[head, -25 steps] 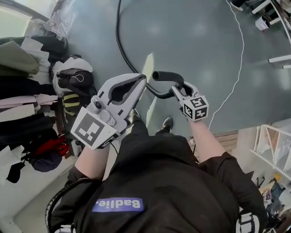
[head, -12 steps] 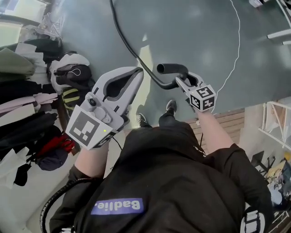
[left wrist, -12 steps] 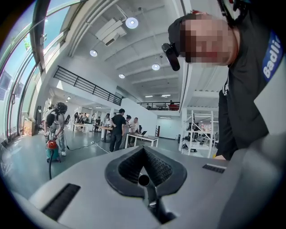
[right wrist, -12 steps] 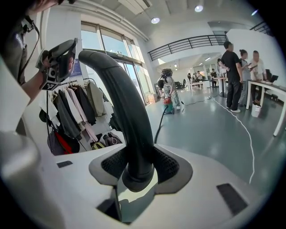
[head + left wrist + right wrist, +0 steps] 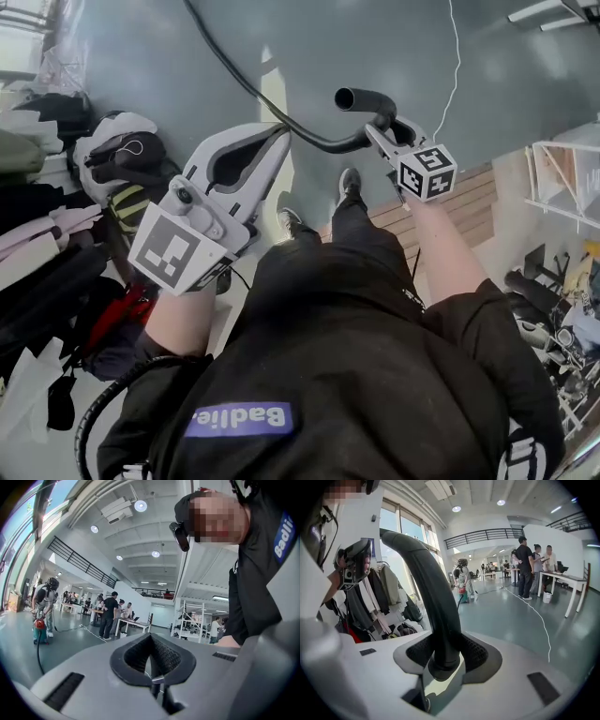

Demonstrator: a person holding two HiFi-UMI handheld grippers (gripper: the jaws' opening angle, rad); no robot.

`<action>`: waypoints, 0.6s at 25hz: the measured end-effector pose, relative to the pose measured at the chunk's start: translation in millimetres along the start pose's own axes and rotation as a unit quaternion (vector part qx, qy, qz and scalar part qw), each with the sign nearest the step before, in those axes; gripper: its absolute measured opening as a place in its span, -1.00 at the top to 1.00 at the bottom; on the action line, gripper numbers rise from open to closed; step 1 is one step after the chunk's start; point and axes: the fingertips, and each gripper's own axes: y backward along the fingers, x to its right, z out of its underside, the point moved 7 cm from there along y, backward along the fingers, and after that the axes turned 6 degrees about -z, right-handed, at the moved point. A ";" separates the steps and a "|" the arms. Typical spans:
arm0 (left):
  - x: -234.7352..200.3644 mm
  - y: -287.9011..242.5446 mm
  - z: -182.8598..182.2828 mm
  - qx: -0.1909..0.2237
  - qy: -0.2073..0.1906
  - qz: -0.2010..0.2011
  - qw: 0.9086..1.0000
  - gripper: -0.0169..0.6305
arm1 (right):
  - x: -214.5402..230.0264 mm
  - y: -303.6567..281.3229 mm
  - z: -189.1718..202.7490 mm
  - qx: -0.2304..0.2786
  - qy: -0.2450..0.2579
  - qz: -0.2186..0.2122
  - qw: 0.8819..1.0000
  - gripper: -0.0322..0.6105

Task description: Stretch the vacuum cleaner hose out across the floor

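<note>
The right tool (image 5: 380,131) is pinching the black, smooth-skinned vacuum cleaner hose (image 5: 230,67) just behind its curved open end. The right gripper view shows the hose (image 5: 426,583) standing up between the ribbed pads of that tool (image 5: 447,656), clamped firmly. From there the hose dips under the left tool (image 5: 272,141) and trails away over the glossy grey-green floor (image 5: 375,37) towards the top of the head view. The left tool (image 5: 152,660) has its jaws pressed together on nothing; it is carried in front of the body, and the hose passes close by its tip without being held.

This looks like the pulling stage: the end is in hand and the length is being drawn out while the person walks. Next, the move calls for keeping the grip and walking further from the far end until the slack curve on the floor straightens, then lowering the end to the floor. The thin white cable (image 5: 455,56) lying nearby should be kept clear.

Against a second ago, the hose end sits higher and further right in the head view, the heap of clothes (image 5: 37,187) has slid towards the left edge, and more of the wooden strip beside the person's feet shows
</note>
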 end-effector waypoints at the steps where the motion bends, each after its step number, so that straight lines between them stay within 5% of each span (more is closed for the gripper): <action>1: 0.6 3.5 1.6 0.005 -0.001 0.006 1.000 0.96 | -5.2 4.4 3.7 -0.001 -0.008 0.004 1.000 0.36; 8: 23.3 29.3 13.6 0.036 0.013 0.013 0.999 0.96 | -15.6 36.2 20.3 -0.004 -0.035 0.026 0.999 0.36; 15: 65.3 25.4 29.4 0.030 0.023 -0.037 0.999 0.96 | -1.5 47.4 31.6 0.001 -0.013 -0.014 1.000 0.36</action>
